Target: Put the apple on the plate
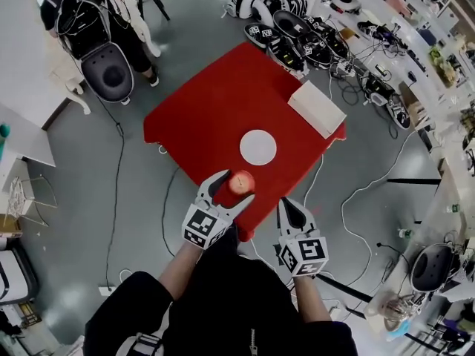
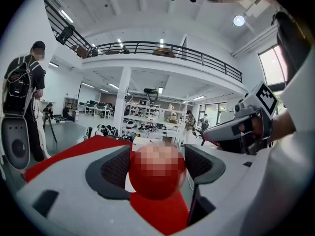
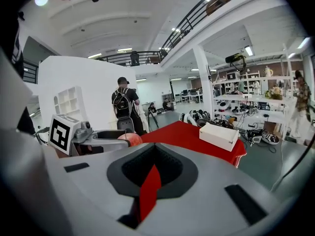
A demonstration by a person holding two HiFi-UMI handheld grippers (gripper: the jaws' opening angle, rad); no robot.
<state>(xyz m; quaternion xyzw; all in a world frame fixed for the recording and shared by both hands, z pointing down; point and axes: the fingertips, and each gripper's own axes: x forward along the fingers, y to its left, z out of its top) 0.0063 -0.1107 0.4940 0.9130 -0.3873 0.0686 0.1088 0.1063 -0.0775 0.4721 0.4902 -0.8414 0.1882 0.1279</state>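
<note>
**Apple clamped in your left gripper, short of the plate**

Your left forearm reaches in from the bottom of the head view, angled toward 1 o'clock. The left gripper is closed on the apple, one pad on each side of it. It is over the near corner of the table.

Your right gripper points to 12 o'clock, at 4 o'clock from the apple and just off the table's edge. Its jaws are together with nothing between them.

The plate lies bare on the red table, and the apple is at 7 o'clock from it, near but apart. A white box sits at 2 o'clock from the plate.

On the grey floor, cables trail. Gear is heaped past the table at 1 o'clock. A person with a backpack stands at 11 o'clock.
</note>
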